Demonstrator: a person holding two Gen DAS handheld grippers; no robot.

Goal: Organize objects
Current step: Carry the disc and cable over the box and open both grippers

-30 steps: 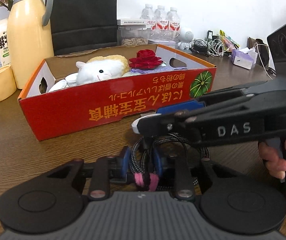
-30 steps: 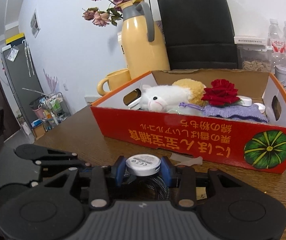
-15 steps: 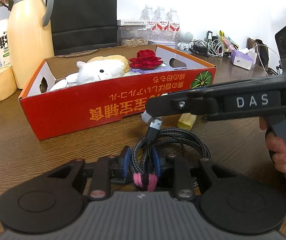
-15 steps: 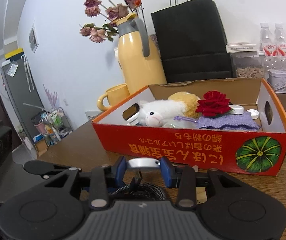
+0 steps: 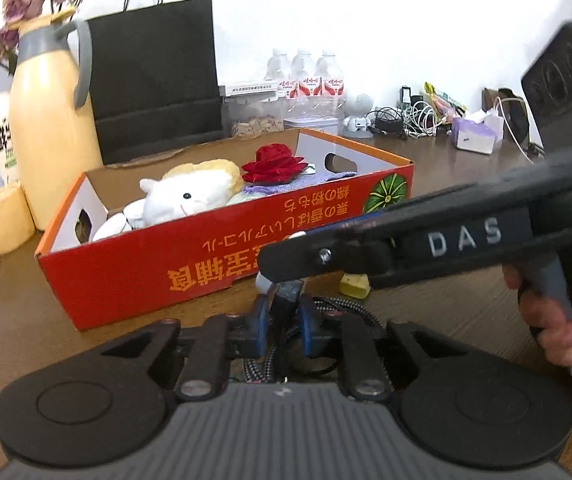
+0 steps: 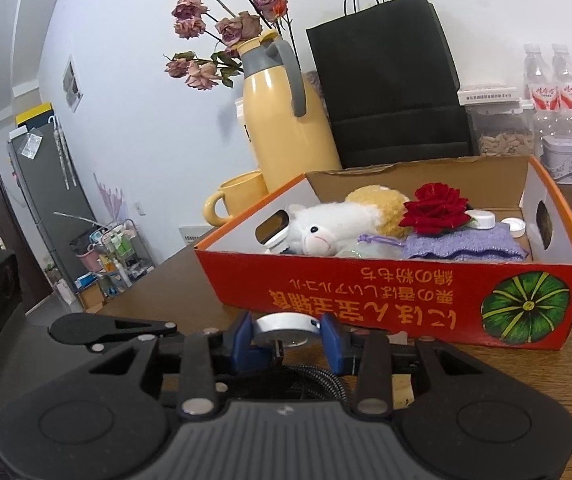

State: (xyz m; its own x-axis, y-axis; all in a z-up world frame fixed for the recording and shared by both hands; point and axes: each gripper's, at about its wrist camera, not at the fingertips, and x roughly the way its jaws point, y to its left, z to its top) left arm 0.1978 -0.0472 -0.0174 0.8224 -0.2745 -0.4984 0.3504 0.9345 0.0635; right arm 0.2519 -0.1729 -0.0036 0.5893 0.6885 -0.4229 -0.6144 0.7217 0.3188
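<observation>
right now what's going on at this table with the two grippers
A person is tidying the table with a handheld gripper in each hand. The right gripper is shut on a round white charger puck, whose braided cable hangs into the left gripper; its jaws have just been closing on the cable. Both hover in front of the red box, which already holds a plush toy, a rose and a purple pouch.

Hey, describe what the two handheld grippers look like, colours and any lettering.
Both are matte black plastic. The left gripper and the right gripper each have blue fingers, two round discs on a ribbed grey base, and small silver screws. Seen from the side, the right one has long black bars, white "DAS" lettering and a grey trigger. No sleeves show.
</observation>
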